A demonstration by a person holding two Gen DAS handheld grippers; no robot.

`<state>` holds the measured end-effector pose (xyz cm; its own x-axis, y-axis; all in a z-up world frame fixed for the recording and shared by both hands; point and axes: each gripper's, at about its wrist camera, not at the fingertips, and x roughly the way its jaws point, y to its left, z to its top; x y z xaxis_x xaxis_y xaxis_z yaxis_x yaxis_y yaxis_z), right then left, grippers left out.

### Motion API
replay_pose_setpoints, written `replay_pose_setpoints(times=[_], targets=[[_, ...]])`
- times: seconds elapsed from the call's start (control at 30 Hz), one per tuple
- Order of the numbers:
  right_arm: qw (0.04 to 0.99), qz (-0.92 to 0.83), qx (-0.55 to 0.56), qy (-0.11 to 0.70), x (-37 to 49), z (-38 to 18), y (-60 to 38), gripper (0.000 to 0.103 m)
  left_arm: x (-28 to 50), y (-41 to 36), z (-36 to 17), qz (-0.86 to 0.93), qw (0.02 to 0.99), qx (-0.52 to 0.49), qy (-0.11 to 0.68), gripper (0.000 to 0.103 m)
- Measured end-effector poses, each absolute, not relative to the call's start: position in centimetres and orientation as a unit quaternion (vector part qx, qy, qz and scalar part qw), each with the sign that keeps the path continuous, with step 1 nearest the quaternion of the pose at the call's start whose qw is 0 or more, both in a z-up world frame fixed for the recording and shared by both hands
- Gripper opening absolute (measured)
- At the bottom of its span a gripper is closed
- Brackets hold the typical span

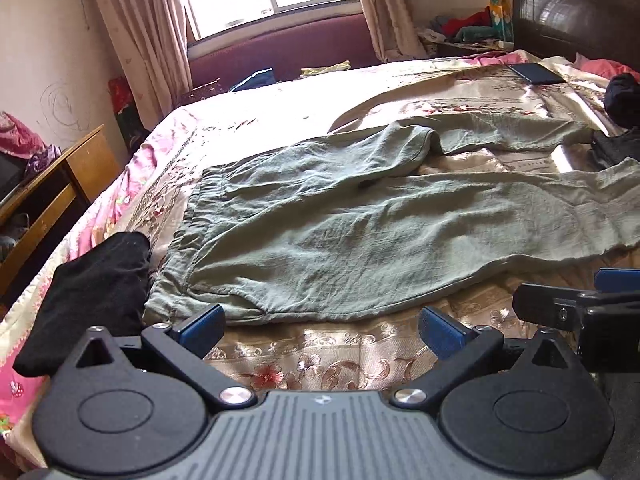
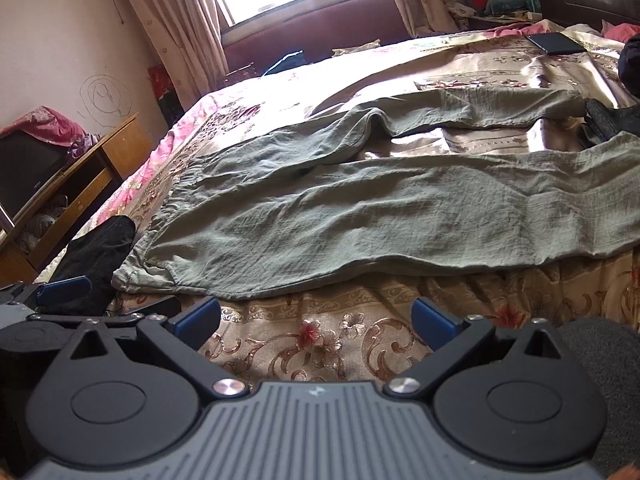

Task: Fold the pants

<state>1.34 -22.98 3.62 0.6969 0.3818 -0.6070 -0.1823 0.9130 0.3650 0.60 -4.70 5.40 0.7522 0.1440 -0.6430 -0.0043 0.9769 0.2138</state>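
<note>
Grey-green pants (image 1: 328, 232) (image 2: 360, 216) lie spread flat on the bed, waistband at the left, both legs running right with a gap of bedspread between them. My left gripper (image 1: 322, 330) hovers open just short of the pants' near edge, close to the waistband corner, with nothing between its blue pads. My right gripper (image 2: 316, 320) is open too, above the bedspread in front of the near leg's edge. The right gripper's fingers (image 1: 560, 304) show at the right edge of the left wrist view. The far ends of the legs run out of view.
The floral bedspread (image 1: 320, 364) (image 2: 320, 340) covers the bed. A black garment (image 1: 92, 296) (image 2: 96, 256) lies left of the waistband. More dark clothes (image 1: 620, 120) lie at the far right, with a dark flat item (image 1: 536, 73) beyond. A wooden desk (image 1: 60, 188) stands left of the bed.
</note>
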Motion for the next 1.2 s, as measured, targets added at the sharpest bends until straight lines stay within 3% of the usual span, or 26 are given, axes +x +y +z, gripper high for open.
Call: replay_pose_setpoints(times=[0.37,0.6,0.77,1.0,1.2], targets=[[0.920,0.041,0.208,0.328,4.6,5.0,-31.2,0.101,7.8,-10.8,4.4,-0.086,0.927,0.124,0.345,0.103],[0.905,-0.109,0.181,0.368,9.6,0.3,-39.4,0.101,13.7,-14.2,-1.1,-0.144,0.904,0.133,0.381,0.103],[0.883,-0.159,0.220,0.383,10.9,-2.5,-44.2,0.101,16.7,-14.9,-4.3,-0.173,0.882,0.119,0.423,0.103],[0.876,-0.180,0.233,0.383,12.9,-3.5,-47.3,0.100,16.7,-14.6,-2.0,-0.147,0.875,0.135,0.441,0.103],[0.899,-0.116,0.233,0.351,10.2,-0.3,-47.5,0.099,13.8,-13.1,3.2,-0.109,0.889,0.149,0.420,0.103]])
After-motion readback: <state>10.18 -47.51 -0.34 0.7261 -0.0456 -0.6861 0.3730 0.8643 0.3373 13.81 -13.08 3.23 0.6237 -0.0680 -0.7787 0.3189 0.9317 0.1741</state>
